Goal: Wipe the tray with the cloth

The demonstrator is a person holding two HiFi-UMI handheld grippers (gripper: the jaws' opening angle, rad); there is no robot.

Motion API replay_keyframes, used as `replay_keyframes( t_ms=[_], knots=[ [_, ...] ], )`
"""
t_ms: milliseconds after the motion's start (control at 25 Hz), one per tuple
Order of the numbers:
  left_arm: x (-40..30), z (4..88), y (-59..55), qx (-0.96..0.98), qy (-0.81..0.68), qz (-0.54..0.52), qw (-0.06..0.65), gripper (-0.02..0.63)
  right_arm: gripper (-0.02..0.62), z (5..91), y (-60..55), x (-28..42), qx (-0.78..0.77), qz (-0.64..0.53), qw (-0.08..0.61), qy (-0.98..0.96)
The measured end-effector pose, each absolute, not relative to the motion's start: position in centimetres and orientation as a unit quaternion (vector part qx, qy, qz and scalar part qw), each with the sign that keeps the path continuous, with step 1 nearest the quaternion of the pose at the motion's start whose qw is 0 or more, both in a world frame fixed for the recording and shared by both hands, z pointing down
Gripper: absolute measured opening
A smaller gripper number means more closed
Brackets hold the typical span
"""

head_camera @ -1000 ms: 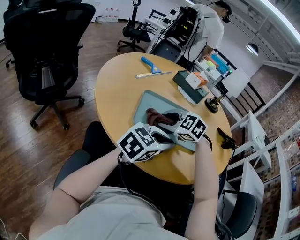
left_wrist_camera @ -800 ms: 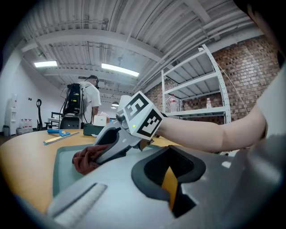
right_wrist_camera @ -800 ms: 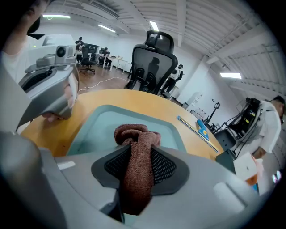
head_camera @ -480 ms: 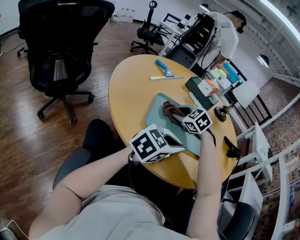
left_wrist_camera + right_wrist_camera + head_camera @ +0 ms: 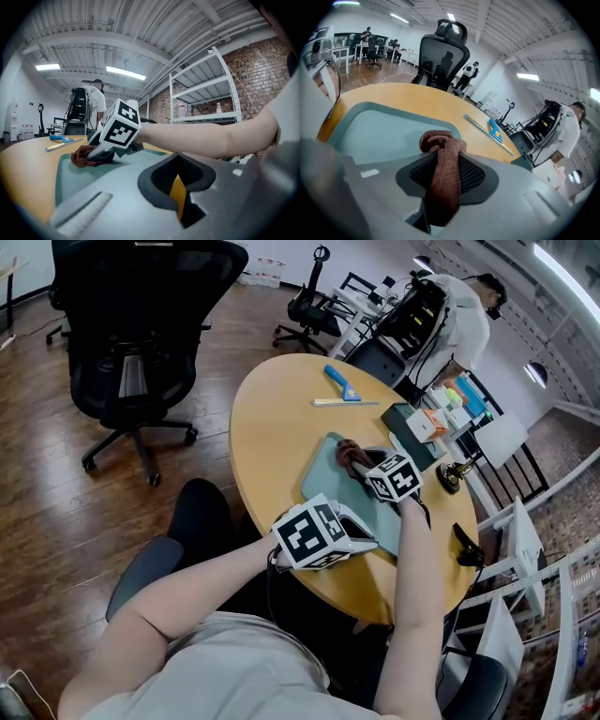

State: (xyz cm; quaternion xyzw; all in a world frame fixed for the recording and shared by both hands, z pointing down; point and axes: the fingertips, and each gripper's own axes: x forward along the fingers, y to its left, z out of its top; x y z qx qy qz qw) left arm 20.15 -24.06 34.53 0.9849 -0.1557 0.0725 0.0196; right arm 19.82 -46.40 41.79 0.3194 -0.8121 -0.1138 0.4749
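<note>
A teal tray (image 5: 323, 479) lies on the round wooden table (image 5: 272, 427). My right gripper (image 5: 364, 465) is shut on a brown cloth (image 5: 351, 454), whose bunched end presses on the tray floor near its far end. In the right gripper view the cloth (image 5: 443, 159) runs up between the pads and bulges ahead onto the tray (image 5: 379, 131). My left gripper (image 5: 367, 542) rests at the tray's near edge with its jaws together. Whether it pinches the rim I cannot tell. From the left gripper view I see the right gripper (image 5: 96, 152) and the cloth (image 5: 86, 155) across the tray (image 5: 70, 168).
A blue scraper (image 5: 339, 381) and a ruler (image 5: 345, 402) lie at the table's far side. A dark box (image 5: 412, 432) with small packs sits right of the tray. A black office chair (image 5: 141, 324) stands to the left, and a person (image 5: 464, 320) works behind.
My right gripper has slid the cloth along the tray toward its far end. My left gripper stays at the near edge. The head view has shifted.
</note>
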Motion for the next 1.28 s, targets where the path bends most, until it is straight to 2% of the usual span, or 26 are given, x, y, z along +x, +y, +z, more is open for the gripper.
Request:
replay_keyframes(
  t_ms=[400, 880, 1280],
  knots=[
    [20.1, 34.5, -23.9, 0.985, -0.156, 0.07, 0.019, 0.322, 0.121, 42.0, -47.0, 16.7, 0.301, -0.114, 0.475, -0.819],
    [19.8, 34.5, -23.9, 0.985, -0.155, 0.07, 0.02, 0.322, 0.123, 41.7, -39.2, 13.3, 0.204, -0.147, 0.473, -0.844],
    [20.2, 34.6, -23.3, 0.988, -0.134, 0.071, 0.018, 0.322, 0.123, 41.5, -33.2, 11.8, 0.115, -0.136, 0.434, -0.883]
  ],
)
